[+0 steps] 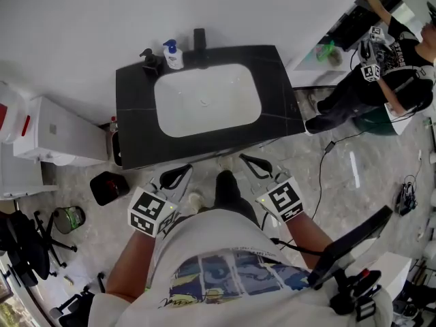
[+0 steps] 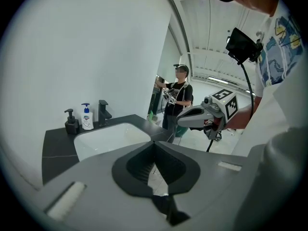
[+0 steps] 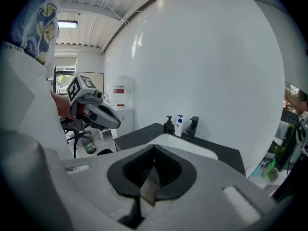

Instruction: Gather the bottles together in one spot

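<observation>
Two bottles stand at the back left of the black countertop (image 1: 136, 125), left of the black faucet (image 1: 199, 41): a black pump bottle (image 1: 149, 60) and a white bottle with a blue pump (image 1: 173, 55). They appear again in the left gripper view, black bottle (image 2: 71, 123) and white bottle (image 2: 86, 118), and in the right gripper view, black bottle (image 3: 169, 124) and white bottle (image 3: 179, 126). My left gripper (image 1: 185, 170) and right gripper (image 1: 245, 160) hover side by side before the counter's front edge, well short of the bottles. Both are shut and empty, the left gripper (image 2: 154, 144) and the right gripper (image 3: 154, 149).
A white sink basin (image 1: 208, 99) fills the middle of the counter. A white cabinet (image 1: 60, 133) stands to the left, with a black bin (image 1: 109, 187) and a green jar (image 1: 69, 218) on the floor. Another person (image 1: 385, 63) stands at the far right.
</observation>
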Action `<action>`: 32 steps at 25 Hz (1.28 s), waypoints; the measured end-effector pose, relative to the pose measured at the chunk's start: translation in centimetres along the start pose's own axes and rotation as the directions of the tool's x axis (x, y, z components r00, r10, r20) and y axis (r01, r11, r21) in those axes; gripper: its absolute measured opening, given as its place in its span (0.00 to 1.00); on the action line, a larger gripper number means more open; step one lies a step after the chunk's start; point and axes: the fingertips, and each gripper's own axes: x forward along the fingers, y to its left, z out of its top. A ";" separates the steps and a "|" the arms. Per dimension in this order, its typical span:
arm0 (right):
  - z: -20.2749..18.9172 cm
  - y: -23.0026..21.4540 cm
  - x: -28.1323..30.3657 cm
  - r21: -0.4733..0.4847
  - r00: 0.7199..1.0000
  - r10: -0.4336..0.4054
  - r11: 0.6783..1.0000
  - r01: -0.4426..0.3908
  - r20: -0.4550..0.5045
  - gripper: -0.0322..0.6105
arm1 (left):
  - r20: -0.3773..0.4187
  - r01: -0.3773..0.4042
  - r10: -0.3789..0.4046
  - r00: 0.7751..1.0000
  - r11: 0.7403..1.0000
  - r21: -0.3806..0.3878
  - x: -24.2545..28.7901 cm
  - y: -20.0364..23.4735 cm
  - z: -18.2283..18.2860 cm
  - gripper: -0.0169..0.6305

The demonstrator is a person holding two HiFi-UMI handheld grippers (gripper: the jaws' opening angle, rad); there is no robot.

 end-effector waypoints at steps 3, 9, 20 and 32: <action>0.4 0.3 -0.2 -0.007 1.000 -0.006 1.000 0.006 0.006 0.05 | 0.009 0.000 0.000 1.000 1.000 0.002 -0.4 0.1 0.1 0.03; 0.2 1.1 -0.2 -0.014 1.000 0.010 1.000 -0.010 -0.007 0.05 | 0.011 -0.006 0.006 1.000 1.000 -0.001 -0.6 0.0 -0.2 0.03; 0.7 2.9 1.0 -0.054 0.997 0.076 0.996 -0.077 -0.027 0.05 | 0.001 -0.031 0.031 1.000 0.999 -0.024 -2.1 0.1 -1.5 0.03; 2.3 2.0 1.1 -0.100 0.995 0.090 0.991 -0.093 -0.034 0.05 | 0.014 -0.033 0.033 0.999 0.999 -0.014 -1.7 -0.1 -0.3 0.03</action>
